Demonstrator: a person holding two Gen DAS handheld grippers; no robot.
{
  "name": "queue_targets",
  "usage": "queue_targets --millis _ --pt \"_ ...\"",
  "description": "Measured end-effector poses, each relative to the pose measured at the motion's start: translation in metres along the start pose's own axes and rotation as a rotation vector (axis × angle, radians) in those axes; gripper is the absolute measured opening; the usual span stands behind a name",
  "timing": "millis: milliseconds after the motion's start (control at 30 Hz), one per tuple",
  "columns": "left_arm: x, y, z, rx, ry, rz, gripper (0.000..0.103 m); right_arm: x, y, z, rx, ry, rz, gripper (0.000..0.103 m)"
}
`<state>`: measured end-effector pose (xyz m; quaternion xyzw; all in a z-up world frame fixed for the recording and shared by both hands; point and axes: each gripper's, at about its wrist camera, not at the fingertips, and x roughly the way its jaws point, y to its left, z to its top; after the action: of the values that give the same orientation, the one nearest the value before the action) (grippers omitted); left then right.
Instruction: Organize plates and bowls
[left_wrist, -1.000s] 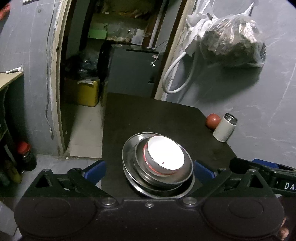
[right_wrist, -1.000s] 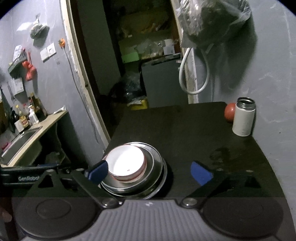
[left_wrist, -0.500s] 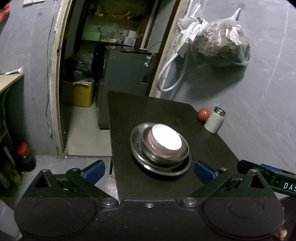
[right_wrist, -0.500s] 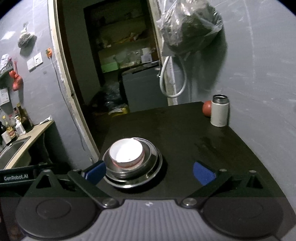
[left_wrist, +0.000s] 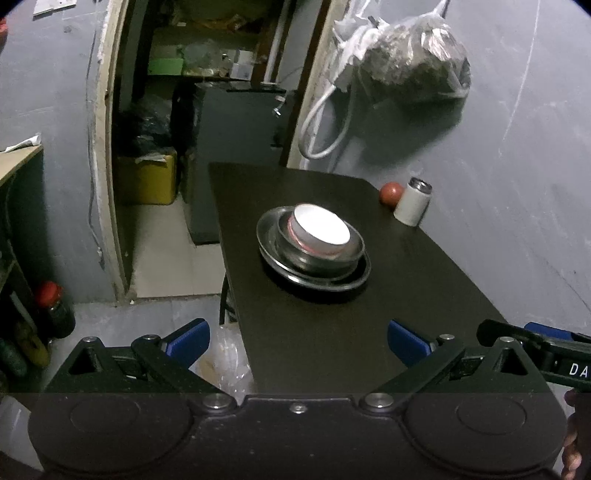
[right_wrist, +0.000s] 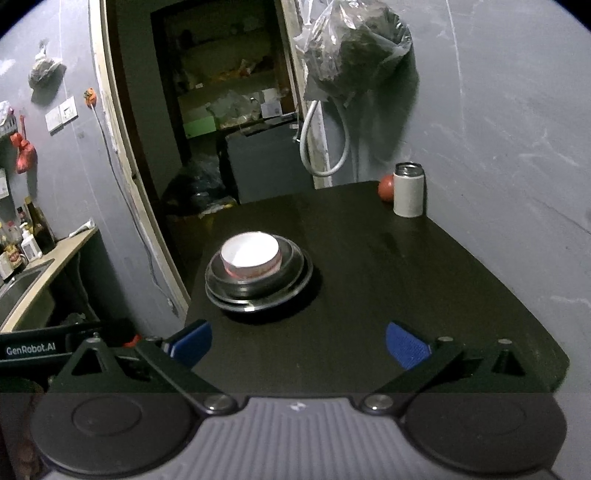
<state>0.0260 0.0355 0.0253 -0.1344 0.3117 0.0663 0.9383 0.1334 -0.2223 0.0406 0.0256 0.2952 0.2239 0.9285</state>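
A white bowl with a pink outside (left_wrist: 320, 230) (right_wrist: 251, 252) sits nested in a steel bowl (left_wrist: 343, 254) (right_wrist: 291, 264), which rests on a wider steel plate (left_wrist: 314, 282) (right_wrist: 258, 302) on the black table (left_wrist: 332, 332) (right_wrist: 388, 277). My left gripper (left_wrist: 297, 341) hangs open over the table's near edge, well short of the stack and holding nothing. Also short of the stack is my right gripper (right_wrist: 299, 345), open and empty, with the stack ahead of its left finger. Part of the right gripper shows at the right edge of the left wrist view.
A white flask with a steel top (left_wrist: 413, 201) (right_wrist: 408, 190) and a red ball (left_wrist: 391, 192) (right_wrist: 385, 187) stand at the table's far right by the grey wall. A filled plastic bag (left_wrist: 413, 59) hangs above. A doorway (right_wrist: 221, 110) opens behind; a counter with a sink (right_wrist: 26, 280) lies left.
Both grippers have drawn back and up from the stack, which now looks smaller and farther away. The stack itself has not moved. Both grippers stayed open.
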Motion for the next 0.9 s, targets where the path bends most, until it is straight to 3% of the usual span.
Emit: queue_targets --millis 433,900 --pt "-0.006 0.008 -0.017 0.039 0.029 0.011 0.102 -0.018 0.003 -0.034 0.014 0.06 -0.045 0.103" --pt "-0.008 0.005 -0.023 0.07 0.047 -0.001 0.102 -0.02 0.003 -0.039 0.012 0.079 -0.037 0.103"
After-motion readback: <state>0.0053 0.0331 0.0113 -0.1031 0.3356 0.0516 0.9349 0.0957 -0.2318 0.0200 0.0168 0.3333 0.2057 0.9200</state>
